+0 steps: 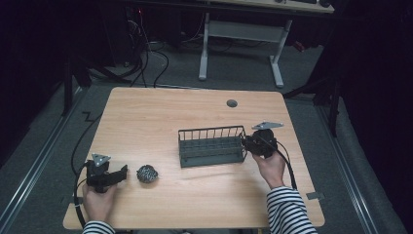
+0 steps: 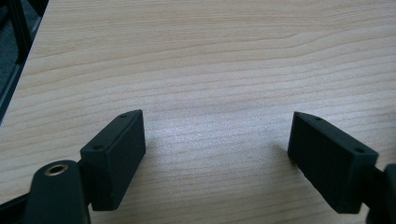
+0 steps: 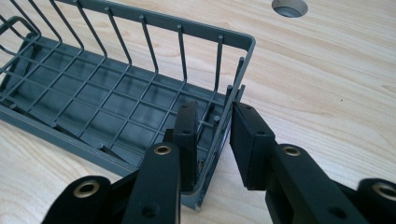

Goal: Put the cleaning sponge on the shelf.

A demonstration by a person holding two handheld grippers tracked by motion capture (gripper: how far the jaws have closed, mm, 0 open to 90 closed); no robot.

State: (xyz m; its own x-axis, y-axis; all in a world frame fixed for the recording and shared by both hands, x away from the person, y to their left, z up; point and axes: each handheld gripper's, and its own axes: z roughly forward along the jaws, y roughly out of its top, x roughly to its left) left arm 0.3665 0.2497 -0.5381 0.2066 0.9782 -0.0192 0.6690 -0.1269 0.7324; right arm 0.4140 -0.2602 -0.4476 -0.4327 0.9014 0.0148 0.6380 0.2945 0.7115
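A dark grey wire basket (image 1: 212, 146) stands right of the middle of the wooden table (image 1: 146, 117), with nothing in it. My right gripper (image 1: 246, 143) is at the basket's right end. In the right gripper view the jaws (image 3: 215, 112) straddle that end wall of the basket (image 3: 154, 21), one inside and one outside, shut on it. A small metal scouring ball (image 1: 147, 173) lies near the front left. Just left of the ball rests my left gripper (image 1: 122, 171), pointing toward it. Its jaws (image 2: 217, 116) stand wide open over bare wood.
A round cable hole (image 1: 232, 103) sits in the table behind the basket, also seen in the right gripper view (image 3: 289, 7). Beyond the table's far edge stand a white desk frame (image 1: 204, 48) and loose cables on the floor. Dark curtains close off both sides.
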